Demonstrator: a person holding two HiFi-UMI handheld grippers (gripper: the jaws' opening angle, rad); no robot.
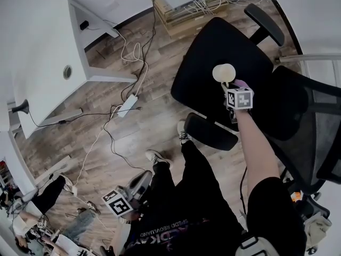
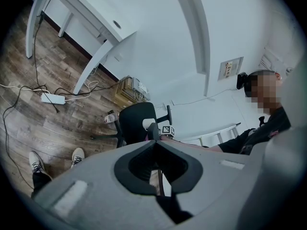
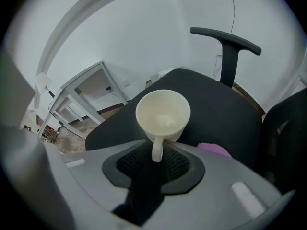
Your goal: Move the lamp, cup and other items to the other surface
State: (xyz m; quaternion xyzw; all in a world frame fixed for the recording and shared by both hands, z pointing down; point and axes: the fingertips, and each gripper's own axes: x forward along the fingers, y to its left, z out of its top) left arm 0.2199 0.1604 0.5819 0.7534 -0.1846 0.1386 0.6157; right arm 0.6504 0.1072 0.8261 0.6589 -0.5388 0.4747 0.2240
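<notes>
Right gripper (image 1: 228, 85) is held out over the black seat of the office chair (image 1: 213, 57), pointing steeply down. The cream cup (image 3: 163, 115) is upright, mouth open to the right gripper view. It sits at the seat's middle, near the backrest side. Contact between cup base and seat cannot be made out. The cup handle (image 3: 157, 150) lies in the gap between the right jaws. The jaws stand partly apart, with dark pad showing on both sides of the handle and no clear pressing on it. Left gripper (image 1: 139, 183) hangs low by the person's left leg, well away from the chair. Its jaws are drawn in to a thin slit with nothing between them. A white desk (image 1: 48, 63) stands across the wooden floor (image 1: 154, 127), which is strewn with cables.
</notes>
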